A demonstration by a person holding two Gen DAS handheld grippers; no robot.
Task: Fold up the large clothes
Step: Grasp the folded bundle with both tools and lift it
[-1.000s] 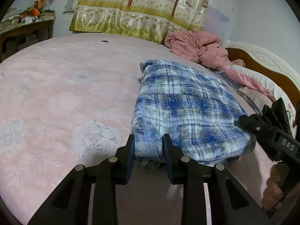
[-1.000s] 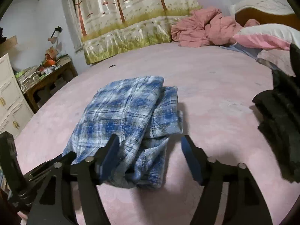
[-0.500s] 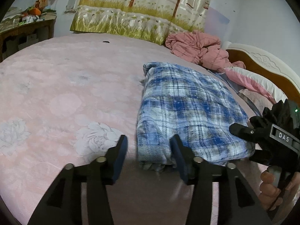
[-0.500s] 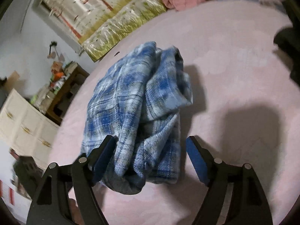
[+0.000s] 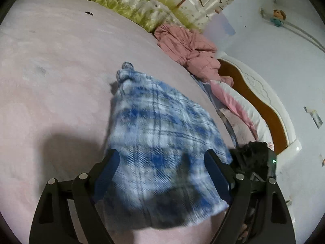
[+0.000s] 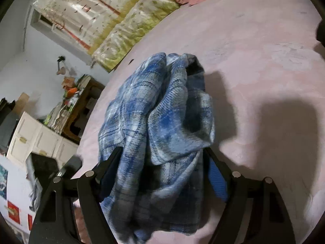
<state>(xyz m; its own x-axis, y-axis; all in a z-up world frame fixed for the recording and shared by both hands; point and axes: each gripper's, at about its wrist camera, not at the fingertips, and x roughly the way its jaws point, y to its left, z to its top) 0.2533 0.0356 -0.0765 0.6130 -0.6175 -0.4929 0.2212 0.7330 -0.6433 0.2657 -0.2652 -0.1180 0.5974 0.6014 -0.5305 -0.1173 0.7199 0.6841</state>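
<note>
A folded blue plaid shirt (image 5: 162,118) lies on the pink bed (image 5: 50,71). My left gripper (image 5: 161,154) hovers over its near end; the jaws are opening wide, with the cloth spread between and under the fingers, not pinched. The right wrist view shows the same shirt (image 6: 162,111) end-on as a bunched stack. My right gripper (image 6: 162,150) straddles that end with its jaws wide, and the cloth fills the gap without being squeezed. The right gripper's black body (image 5: 254,158) sits just right of the shirt.
A crumpled pink jacket (image 5: 189,48) and pillows (image 5: 239,105) lie by the headboard (image 5: 264,101) at the right. A patterned curtain (image 6: 101,20) hangs beyond the bed. A cluttered desk (image 6: 77,101) and white cabinet (image 6: 34,136) stand off the bed's left side.
My left gripper let go of the shirt's near edge, opened wide and slid right over the shirt. The right gripper rolled and came lower, closing in on the shirt's end.
</note>
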